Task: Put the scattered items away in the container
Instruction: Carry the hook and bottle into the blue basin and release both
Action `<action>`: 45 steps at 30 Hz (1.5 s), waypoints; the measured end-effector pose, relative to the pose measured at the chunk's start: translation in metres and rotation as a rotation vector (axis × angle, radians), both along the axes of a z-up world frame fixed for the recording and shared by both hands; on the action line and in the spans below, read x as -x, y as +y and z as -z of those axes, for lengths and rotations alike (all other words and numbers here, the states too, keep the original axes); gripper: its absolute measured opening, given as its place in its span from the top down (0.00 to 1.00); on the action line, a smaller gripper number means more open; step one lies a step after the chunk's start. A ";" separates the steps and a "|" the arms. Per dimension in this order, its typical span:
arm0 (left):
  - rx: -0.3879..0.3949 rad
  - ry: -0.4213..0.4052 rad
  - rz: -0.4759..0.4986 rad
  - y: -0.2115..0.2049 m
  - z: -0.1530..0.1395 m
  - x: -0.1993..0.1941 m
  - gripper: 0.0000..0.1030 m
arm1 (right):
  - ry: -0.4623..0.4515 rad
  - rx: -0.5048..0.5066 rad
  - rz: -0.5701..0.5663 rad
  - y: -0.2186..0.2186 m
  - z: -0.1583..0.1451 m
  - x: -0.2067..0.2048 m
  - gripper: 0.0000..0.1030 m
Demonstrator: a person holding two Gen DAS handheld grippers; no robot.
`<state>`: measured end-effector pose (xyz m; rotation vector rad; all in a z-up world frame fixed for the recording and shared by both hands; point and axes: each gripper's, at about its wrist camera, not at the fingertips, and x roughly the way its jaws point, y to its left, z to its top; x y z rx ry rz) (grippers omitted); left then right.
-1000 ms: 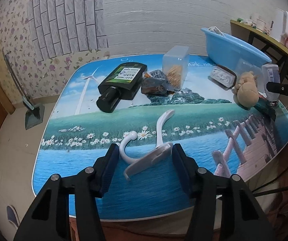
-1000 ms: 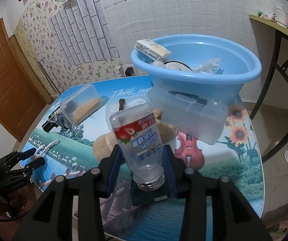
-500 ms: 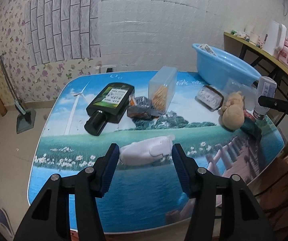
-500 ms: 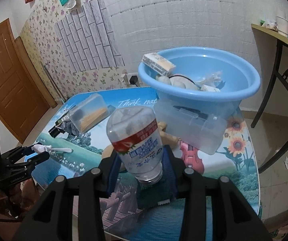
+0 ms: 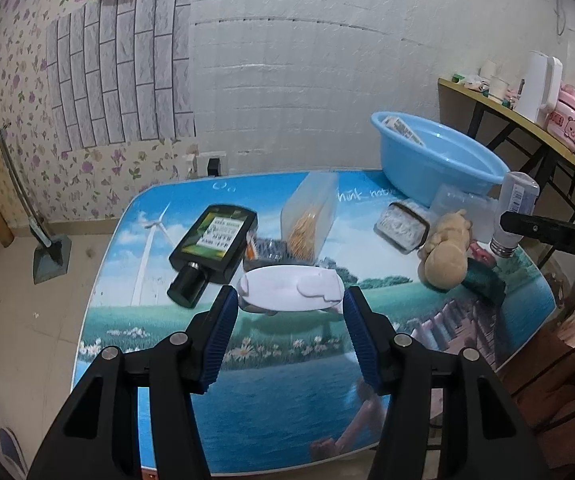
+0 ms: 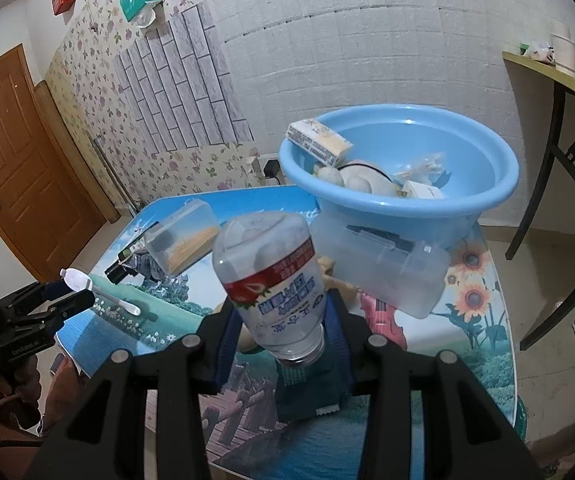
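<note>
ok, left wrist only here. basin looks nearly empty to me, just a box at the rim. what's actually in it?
Observer: Right wrist looks into the basin: besides the box there are white round pieces and a clear packet.
Operator: room for the bottle?
Observer: Probably. The far side inside is bare blue, and the bottle in the right gripper is short of the rim.
Operator: anything in the way?
Observer: A clear case lies against the basin's front wall, below the rim.
</note>
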<state>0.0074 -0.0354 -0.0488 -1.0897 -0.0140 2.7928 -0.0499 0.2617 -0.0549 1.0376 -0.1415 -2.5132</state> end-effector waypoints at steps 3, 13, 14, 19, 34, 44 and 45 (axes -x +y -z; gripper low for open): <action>-0.002 0.014 0.014 0.006 -0.009 0.005 0.47 | 0.020 0.005 -0.003 0.001 -0.006 0.000 0.61; -0.011 0.091 0.092 0.039 -0.049 0.034 0.47 | 0.085 0.043 0.016 0.016 -0.027 0.009 0.61; -0.013 0.098 0.102 0.043 -0.053 0.037 0.47 | 0.091 0.047 0.019 0.018 -0.029 0.011 0.61; -0.010 0.130 0.167 0.074 -0.069 0.060 0.47 | 0.120 0.074 0.042 0.032 -0.038 0.023 0.61; -0.018 0.109 0.303 0.167 -0.071 0.143 0.47 | 0.105 0.148 0.112 0.080 -0.026 0.084 0.61; 0.021 0.029 0.366 0.205 -0.044 0.165 0.47 | 0.062 0.172 0.112 0.090 -0.004 0.108 0.63; 0.024 0.022 0.372 0.207 -0.042 0.165 0.47 | 0.058 0.174 0.113 0.090 -0.002 0.108 0.63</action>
